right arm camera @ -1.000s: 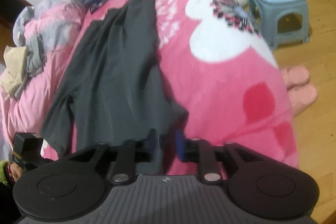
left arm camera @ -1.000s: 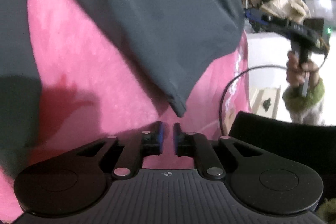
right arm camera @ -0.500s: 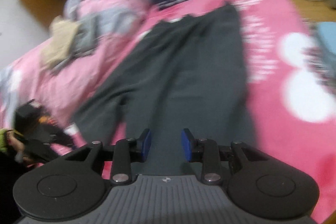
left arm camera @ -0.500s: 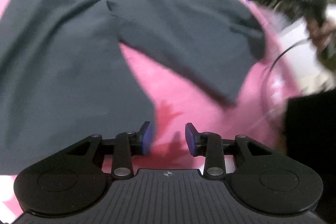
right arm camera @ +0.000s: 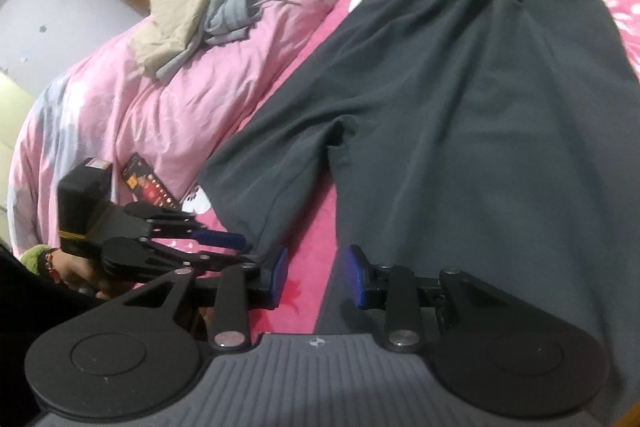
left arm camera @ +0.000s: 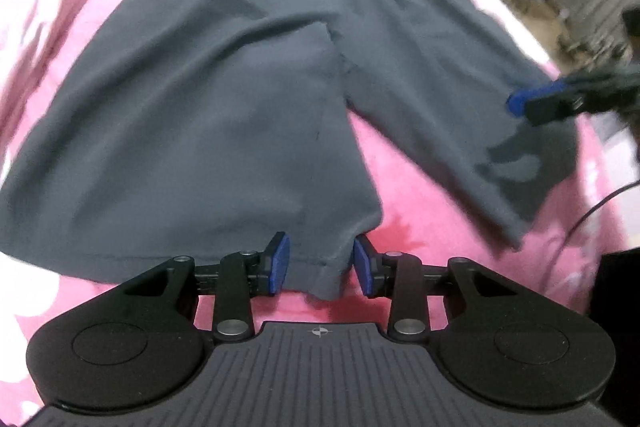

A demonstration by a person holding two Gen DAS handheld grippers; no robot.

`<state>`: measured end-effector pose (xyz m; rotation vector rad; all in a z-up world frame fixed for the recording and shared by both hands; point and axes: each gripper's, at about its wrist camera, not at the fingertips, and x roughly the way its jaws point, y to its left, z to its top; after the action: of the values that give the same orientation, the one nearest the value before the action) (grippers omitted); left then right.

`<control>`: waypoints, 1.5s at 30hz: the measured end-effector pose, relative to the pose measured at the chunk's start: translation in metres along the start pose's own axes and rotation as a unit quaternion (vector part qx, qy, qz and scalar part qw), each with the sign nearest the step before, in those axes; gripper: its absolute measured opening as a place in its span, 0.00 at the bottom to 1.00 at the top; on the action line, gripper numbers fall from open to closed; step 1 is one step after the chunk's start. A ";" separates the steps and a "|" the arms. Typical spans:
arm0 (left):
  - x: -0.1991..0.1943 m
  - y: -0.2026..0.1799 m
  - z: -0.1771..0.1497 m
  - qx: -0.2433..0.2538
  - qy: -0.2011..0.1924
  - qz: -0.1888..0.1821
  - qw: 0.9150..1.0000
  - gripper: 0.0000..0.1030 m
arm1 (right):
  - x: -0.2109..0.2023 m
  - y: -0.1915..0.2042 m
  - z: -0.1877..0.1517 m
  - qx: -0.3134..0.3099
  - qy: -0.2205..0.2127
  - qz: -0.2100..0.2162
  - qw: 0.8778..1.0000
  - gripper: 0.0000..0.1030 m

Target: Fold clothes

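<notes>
Two tongs, the left tongs (left arm camera: 319, 264) and right tongs (right arm camera: 317, 277), are held part-open and empty over the spread shorts (left arm camera: 224, 99); matching hem corners are best gripped before folding.

Soft, even indoor light falls on both views, without glare. The dark shorts (left arm camera: 240, 87) lose fold detail. Fisheye bending curves the edges, corners darken, and motion blur smears the pink bedding (right arm camera: 168, 99) and far background.
</notes>
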<state>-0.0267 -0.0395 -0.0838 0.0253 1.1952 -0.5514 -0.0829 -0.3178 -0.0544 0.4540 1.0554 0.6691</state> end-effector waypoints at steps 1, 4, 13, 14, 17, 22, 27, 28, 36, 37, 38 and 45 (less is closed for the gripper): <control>-0.004 0.005 0.000 -0.010 -0.004 -0.018 1.000 0.34 | -0.001 -0.003 -0.001 0.008 -0.002 0.000 1.000 0.33; -0.010 0.020 0.000 -0.042 -0.017 -0.062 0.997 0.38 | -0.002 -0.009 -0.005 0.028 -0.007 -0.002 1.000 0.33; 0.023 0.004 -0.001 -0.015 0.005 0.060 0.998 0.42 | -0.004 -0.011 -0.014 0.041 -0.010 -0.004 0.999 0.33; 0.027 -0.001 -0.002 0.002 0.004 0.072 0.997 0.42 | -0.005 -0.011 -0.015 0.043 -0.010 -0.003 0.999 0.33; 0.036 -0.015 -0.005 0.046 -0.004 0.107 0.993 0.37 | -0.006 -0.013 -0.020 0.050 -0.008 -0.005 0.999 0.33; 0.029 -0.021 -0.006 0.068 -0.017 0.131 0.989 0.03 | -0.007 -0.016 -0.025 0.060 -0.011 -0.012 0.998 0.33; -0.017 -0.029 0.004 0.111 -0.060 0.150 0.981 0.01 | -0.013 -0.018 -0.025 0.062 -0.024 -0.015 0.998 0.33; -0.031 -0.033 0.007 0.131 -0.077 0.162 0.975 0.01 | -0.014 -0.018 -0.025 0.063 -0.024 -0.015 0.998 0.33; -0.079 -0.074 0.001 0.333 -0.088 0.083 0.935 0.01 | -0.016 -0.026 -0.026 0.077 -0.033 -0.012 0.996 0.33; -0.071 -0.073 -0.001 0.335 -0.074 0.056 0.938 0.01 | -0.016 -0.027 -0.026 0.078 -0.032 -0.012 0.996 0.33; -0.063 -0.072 -0.003 0.340 -0.059 0.035 0.938 0.01 | -0.016 -0.027 -0.027 0.078 -0.032 -0.012 0.996 0.33; 0.003 -0.069 -0.020 0.378 0.056 0.015 0.924 0.03 | -0.021 -0.025 -0.029 0.076 -0.034 -0.017 0.996 0.33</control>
<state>-0.0722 -0.0943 -0.0754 0.7401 1.0268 -0.9671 -0.1085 -0.3497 -0.0696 0.5852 1.0523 0.5408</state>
